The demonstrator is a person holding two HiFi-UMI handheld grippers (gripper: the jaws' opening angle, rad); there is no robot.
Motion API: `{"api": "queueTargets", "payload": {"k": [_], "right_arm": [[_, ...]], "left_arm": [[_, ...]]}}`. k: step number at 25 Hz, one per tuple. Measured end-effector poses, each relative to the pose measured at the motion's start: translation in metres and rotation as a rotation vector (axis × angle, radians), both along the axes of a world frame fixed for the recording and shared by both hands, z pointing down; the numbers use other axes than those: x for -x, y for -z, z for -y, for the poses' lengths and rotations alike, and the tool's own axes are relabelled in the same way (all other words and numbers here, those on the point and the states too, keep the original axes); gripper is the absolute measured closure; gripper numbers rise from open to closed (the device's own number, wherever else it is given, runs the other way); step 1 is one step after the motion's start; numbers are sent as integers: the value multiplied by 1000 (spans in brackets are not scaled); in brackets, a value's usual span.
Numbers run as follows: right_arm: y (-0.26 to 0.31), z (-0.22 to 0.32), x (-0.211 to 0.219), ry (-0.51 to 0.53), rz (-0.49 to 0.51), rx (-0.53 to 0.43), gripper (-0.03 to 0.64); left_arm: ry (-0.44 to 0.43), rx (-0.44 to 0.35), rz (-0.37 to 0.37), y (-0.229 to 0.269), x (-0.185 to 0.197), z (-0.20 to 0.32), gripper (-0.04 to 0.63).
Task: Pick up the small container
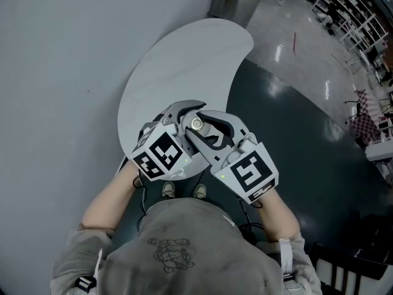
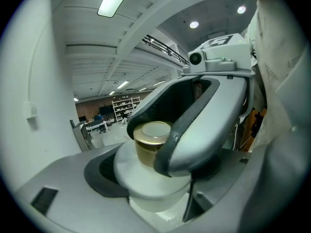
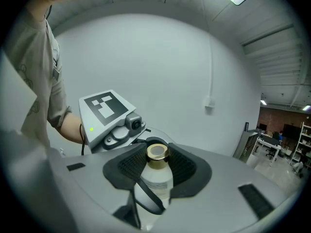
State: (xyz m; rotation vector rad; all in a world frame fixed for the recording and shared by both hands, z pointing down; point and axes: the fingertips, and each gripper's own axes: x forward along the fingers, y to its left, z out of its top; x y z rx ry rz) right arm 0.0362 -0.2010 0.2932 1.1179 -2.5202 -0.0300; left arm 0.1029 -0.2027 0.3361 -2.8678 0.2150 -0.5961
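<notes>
The small container (image 1: 196,123) is a pale bottle with a gold cap, held up in the air over the white round table (image 1: 184,60). My left gripper (image 1: 184,117) is shut on its white body (image 2: 155,178), which sits between the dark pads in the left gripper view. My right gripper (image 1: 201,129) comes from the opposite side. Its ribbed black pads close on both sides of the gold cap (image 3: 157,152). The right gripper's grey jaw hides part of the cap (image 2: 152,132) in the left gripper view. The two grippers nearly touch each other.
A pale wall (image 1: 55,72) runs along the left of the table. Dark glossy floor (image 1: 295,140) spreads to the right, with shelving and desks far off. The person's shoes (image 1: 183,190) stand by the table's near edge.
</notes>
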Motion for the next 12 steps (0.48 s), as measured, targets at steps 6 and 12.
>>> {"api": "queueTargets", "payload": {"k": [6, 12], "right_arm": [[6, -13, -8, -13, 48, -17, 472], [-13, -19, -9, -21, 56, 27, 472]], "left_arm": [[-18, 7, 7, 4, -8, -14, 250], [-29, 45, 15, -14, -8, -22, 250]]}}
